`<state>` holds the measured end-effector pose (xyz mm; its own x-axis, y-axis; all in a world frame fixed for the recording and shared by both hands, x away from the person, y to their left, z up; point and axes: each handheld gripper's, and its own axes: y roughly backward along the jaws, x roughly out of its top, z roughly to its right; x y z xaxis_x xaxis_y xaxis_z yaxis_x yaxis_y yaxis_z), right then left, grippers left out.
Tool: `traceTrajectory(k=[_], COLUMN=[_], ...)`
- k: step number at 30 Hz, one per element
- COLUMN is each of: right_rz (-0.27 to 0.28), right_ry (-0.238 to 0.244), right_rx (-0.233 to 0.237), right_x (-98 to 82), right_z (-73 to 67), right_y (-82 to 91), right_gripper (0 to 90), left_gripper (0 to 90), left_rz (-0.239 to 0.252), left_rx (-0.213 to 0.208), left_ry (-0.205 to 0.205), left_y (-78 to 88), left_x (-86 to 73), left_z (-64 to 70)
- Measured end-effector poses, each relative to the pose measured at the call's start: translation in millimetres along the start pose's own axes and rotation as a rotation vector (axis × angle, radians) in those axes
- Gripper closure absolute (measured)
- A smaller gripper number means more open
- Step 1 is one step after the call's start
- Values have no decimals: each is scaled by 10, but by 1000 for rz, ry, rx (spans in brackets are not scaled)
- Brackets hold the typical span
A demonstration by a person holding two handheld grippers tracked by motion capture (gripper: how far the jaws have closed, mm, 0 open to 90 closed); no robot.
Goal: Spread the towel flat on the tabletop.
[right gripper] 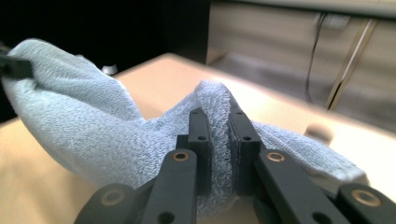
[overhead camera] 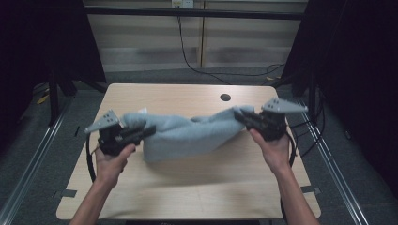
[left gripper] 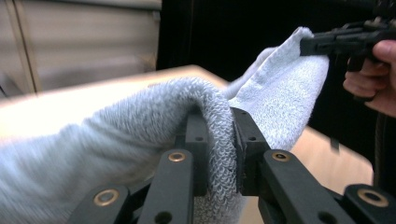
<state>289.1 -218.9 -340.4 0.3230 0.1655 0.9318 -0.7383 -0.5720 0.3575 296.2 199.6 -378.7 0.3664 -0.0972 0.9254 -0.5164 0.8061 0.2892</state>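
Note:
A light blue-grey towel (overhead camera: 187, 136) hangs in a sagging span above the wooden table (overhead camera: 187, 192), held at both ends. My left gripper (overhead camera: 149, 131) is shut on the towel's left corner; in the left gripper view the terry cloth (left gripper: 159, 135) is pinched between the black jaws of that gripper (left gripper: 219, 140). My right gripper (overhead camera: 238, 117) is shut on the towel's right corner, and in the right gripper view the folded edge of the towel (right gripper: 93, 140) is squeezed between the jaws of this gripper (right gripper: 219, 126). In the left gripper view, the right gripper (left gripper: 322, 44) and its hand show at the top right.
A round cable hole (overhead camera: 225, 97) sits near the table's far edge. Black cables (overhead camera: 197, 65) run over the floor behind the table. Metal rails (overhead camera: 28, 159) flank the table on both sides, with dark frame posts (overhead camera: 54, 93) at the left and right.

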Motion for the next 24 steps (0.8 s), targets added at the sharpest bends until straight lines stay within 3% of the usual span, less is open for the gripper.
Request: traceTrajectory(k=[2,4,5,7,9,10,11,12,13,15,19,20,21,23,24], right_rz=[-37,-45,-65,-86,-105,-105,-139,-139,-163,-190,-189,-176,-147,-137,-128], right_ry=[-4,-49,-58,-73,-112,-112,-121,-121,-128,-122,-137,-142,-152,-155,-142], right_rx=[-12,-5,-6,-7,3,3,6,6,5,3,5,0,-7,-17,-19], right_x=[-258,-499,-605,-802,-998,-998,-1175,-1175,-1315,-1396,-1426,-1417,-1370,-1334,-1250], right_z=[-59,-93,-115,-165,-218,-218,-273,-273,-321,-342,-349,-338,-295,-268,-218], right_y=[43,101,116,163,195,195,208,208,243,290,402,439,492,503,473], right_gripper=[822,820,817,810,806,806,797,797,786,743,667,637,605,569,511], left_gripper=[791,790,788,778,778,777,774,774,753,723,620,620,544,452,431], left_rz=[-24,-73,-73,-139,-170,-170,-201,-237,-296,-340,-337,-319,-282,-269,-246], left_rx=[-18,-31,-31,-52,-76,-76,-81,-75,-73,-79,-96,-101,-96,-91,-90], left_ry=[32,35,35,47,71,71,66,40,35,48,41,46,58,53,43], left_y=[-27,-52,-52,-45,-33,-33,-42,-52,-79,-87,-57,-46,-35,-39,-59], left_x=[-183,-363,-363,-596,-753,-753,-830,-903,-1021,-1117,-1108,-1073,-985,-943,-865], left_z=[39,67,67,112,150,150,177,204,237,263,283,271,244,223,182])
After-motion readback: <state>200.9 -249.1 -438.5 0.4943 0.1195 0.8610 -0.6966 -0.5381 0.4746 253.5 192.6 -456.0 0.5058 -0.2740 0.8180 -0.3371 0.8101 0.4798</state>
